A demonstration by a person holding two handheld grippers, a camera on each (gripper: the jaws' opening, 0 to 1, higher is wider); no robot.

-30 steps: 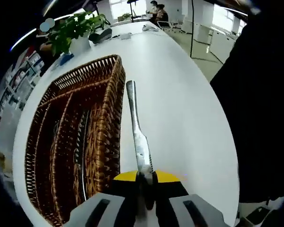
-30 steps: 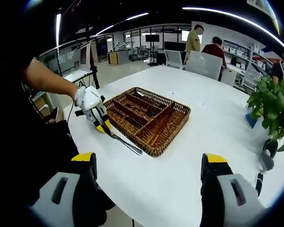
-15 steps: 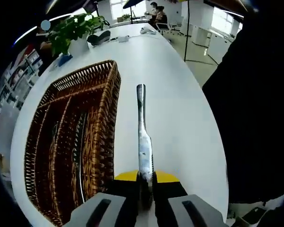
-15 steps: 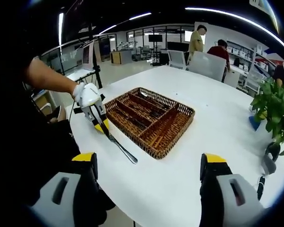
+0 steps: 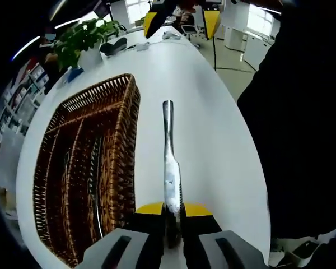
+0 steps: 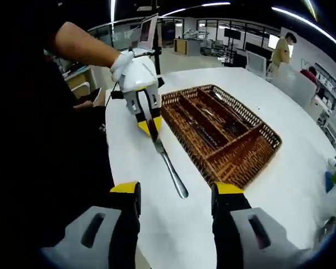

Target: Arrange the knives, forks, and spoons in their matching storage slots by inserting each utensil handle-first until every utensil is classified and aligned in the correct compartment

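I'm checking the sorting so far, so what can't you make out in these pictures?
- Utensils in the basket, both views: too dark and small to tell types.
- Knife, left gripper view: held end hidden by the left gripper.
- Right gripper: holds nothing.

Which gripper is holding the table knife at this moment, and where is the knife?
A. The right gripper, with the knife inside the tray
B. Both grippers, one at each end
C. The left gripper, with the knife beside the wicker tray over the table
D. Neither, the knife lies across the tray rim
C: the left gripper is shut on the knife, which extends beside the wicker tray, while the right gripper is open.
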